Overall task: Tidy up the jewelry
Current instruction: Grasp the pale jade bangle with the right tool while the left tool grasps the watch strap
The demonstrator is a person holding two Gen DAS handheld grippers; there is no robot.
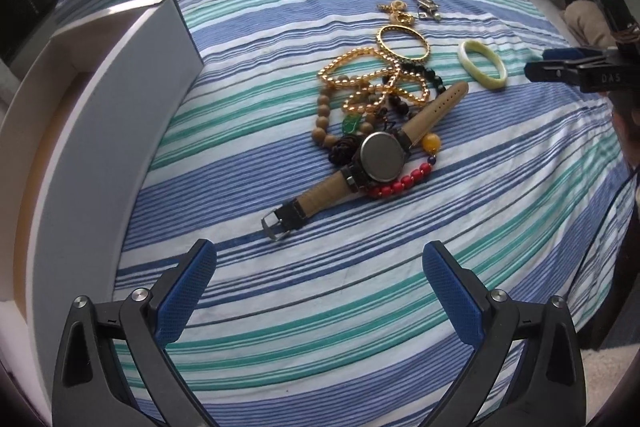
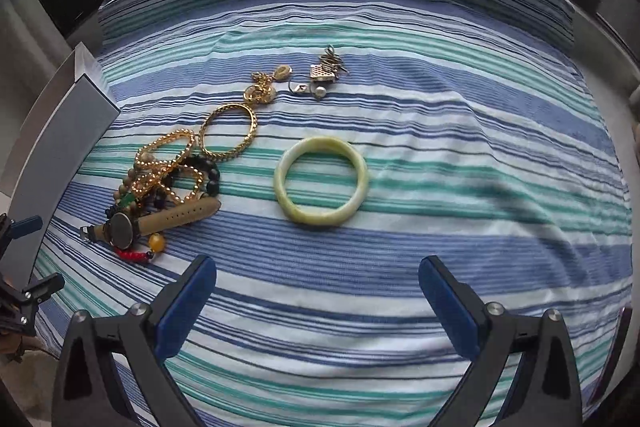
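Both grippers hover low over striped cloth (image 1: 400,287), jaws wide, nothing held: left gripper (image 1: 320,267) facing round tan-strap watch (image 1: 382,157), right gripper (image 2: 318,279) facing smooth pale-green bangle (image 2: 320,181)

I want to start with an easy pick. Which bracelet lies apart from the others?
The pale green bangle: it lies alone on the striped cloth, touching nothing, while the gold bangle and the bead bracelets overlap in a pile.

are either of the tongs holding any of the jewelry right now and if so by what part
Nothing is held. The left tongs and right tongs are both open above the striped cloth.
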